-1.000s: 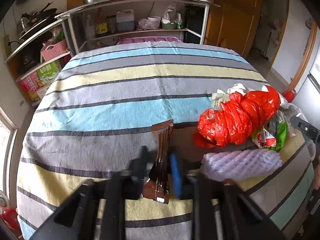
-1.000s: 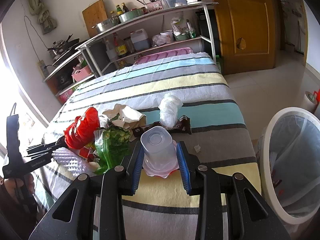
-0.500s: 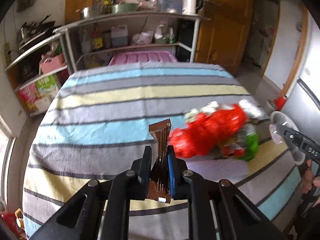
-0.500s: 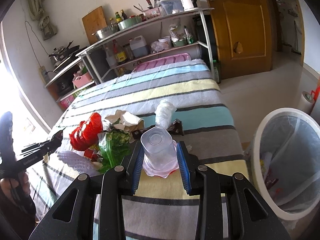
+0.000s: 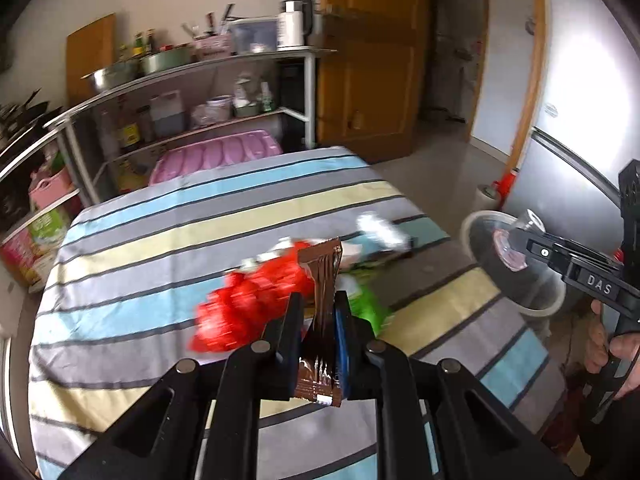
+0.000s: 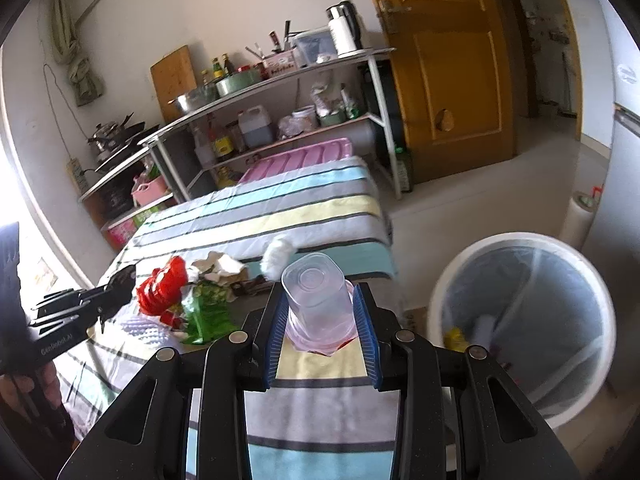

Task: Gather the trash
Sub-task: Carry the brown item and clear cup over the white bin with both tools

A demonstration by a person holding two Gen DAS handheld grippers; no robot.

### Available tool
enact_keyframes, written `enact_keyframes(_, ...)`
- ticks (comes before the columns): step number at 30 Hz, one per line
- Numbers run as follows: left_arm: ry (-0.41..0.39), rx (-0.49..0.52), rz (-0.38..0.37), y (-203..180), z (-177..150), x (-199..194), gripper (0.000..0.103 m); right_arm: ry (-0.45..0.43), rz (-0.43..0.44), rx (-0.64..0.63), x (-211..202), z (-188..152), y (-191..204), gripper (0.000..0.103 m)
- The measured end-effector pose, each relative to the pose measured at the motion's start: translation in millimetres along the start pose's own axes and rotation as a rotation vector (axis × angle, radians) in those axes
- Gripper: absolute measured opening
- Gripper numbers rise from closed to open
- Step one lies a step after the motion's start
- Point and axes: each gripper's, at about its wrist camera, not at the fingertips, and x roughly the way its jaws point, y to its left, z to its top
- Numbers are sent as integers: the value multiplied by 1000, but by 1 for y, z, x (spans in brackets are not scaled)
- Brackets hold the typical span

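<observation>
Brown foil wrapper [image 5: 320,312] stands upright, pinched flat between the closed fingers of the left gripper [image 5: 318,332], clear of the striped table [image 5: 168,248]. Behind it, at 12 o'clock from the fingers, the trash pile sits blurred on the cloth: a red bag [image 5: 248,304], green packet [image 5: 366,308] and white wad [image 5: 380,230].

At 3 o'clock in the left view the right gripper [image 6: 320,320] hangs over the bin [image 6: 516,240], a hand [image 5: 608,344] on its handle. Its blue pads [image 6: 276,332] press both sides of a clear plastic cup [image 6: 316,300], bottom pointing away from the camera, with a red scrap showing below it. In the right view the bin stands on the floor at 3 o'clock from the cup, just beside the table's edge, lined with a clear bag and holding some rubbish. The pile lies at 9 o'clock.
</observation>
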Motion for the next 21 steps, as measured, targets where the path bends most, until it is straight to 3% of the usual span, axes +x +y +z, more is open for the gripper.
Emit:
enact_keyframes(13, 6, 134, -208, -105, 33, 33, 16, -33, -133, 75, -41, -2, -68, 35)
enact_keyframes(21, 53, 199, -334, -172, 43, 58, 16, 1, -208, 143, -47, -9, -117, 35)
